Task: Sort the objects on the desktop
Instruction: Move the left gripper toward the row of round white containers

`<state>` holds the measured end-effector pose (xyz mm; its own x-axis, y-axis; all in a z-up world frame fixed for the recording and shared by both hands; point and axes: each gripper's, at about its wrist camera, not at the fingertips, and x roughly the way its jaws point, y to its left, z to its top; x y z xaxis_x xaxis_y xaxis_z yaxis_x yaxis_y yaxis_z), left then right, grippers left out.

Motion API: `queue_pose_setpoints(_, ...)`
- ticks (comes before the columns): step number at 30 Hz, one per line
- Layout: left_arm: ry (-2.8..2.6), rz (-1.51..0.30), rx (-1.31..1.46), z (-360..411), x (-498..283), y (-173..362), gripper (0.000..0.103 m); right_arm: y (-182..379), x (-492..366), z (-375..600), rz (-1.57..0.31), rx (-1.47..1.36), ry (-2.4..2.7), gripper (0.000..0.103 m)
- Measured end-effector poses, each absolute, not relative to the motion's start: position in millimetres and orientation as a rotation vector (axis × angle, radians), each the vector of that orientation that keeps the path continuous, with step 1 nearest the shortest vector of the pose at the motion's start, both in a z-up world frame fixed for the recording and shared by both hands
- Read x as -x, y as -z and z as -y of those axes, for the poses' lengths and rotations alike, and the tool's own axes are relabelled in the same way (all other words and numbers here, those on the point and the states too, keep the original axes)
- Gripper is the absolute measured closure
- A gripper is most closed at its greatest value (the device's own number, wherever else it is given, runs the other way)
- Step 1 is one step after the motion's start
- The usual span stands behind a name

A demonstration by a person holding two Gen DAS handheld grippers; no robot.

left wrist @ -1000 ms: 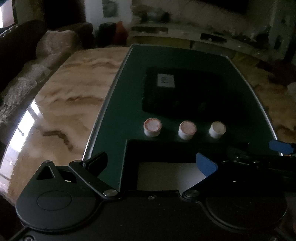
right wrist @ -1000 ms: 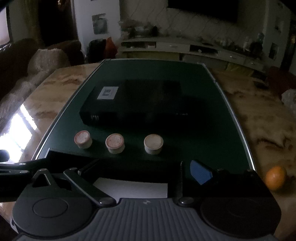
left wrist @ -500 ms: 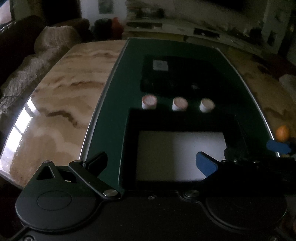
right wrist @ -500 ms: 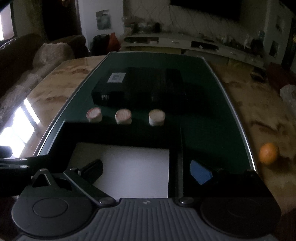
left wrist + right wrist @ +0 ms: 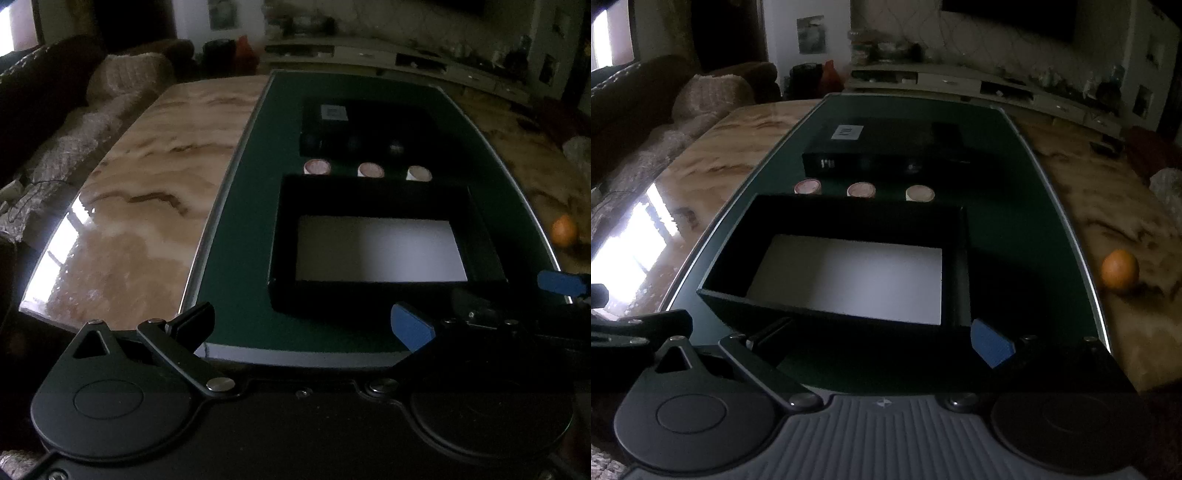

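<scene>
Risk first: dim light, black tray (image 5: 849, 221) walls hard to read, so easy to clip the near wall when reaching over. Left gripper (image 5: 303, 325) and right gripper (image 5: 882, 339) spread wide, empty, short of the tray. Beyond the tray, three caps (image 5: 861, 190), then a box (image 5: 886, 151).

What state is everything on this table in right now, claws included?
Open black box: lid off, white floor bare, nothing inside.
Closed black box: shut, lying flat behind the caps.
Three small round containers: upright in a row, between the two boxes.
Orange: resting on the marble, off the green mat.
Left claw: open, holding nothing.
Right claw: open, holding nothing.
</scene>
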<state>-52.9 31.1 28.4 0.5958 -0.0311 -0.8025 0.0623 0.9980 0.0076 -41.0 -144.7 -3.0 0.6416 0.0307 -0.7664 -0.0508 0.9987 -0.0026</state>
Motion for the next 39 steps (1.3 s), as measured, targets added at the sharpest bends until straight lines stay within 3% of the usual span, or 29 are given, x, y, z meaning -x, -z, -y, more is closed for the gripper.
queue_pose_setpoints(16,0.071,-0.908,-0.041,-27,39,-37,0.000,-5,32,159,-0.845,-0.017,-0.066,0.000)
queue_pose_setpoints(28,0.049,-0.901,0.000,-32,-35,-47,0.000,-19,-9,192,-0.788,-0.064,-0.014,0.000)
queue_pose_setpoints(39,0.047,-0.953,-0.020,-13,-123,-24,0.000,-10,-28,201,-0.797,-0.081,-0.031,0.000)
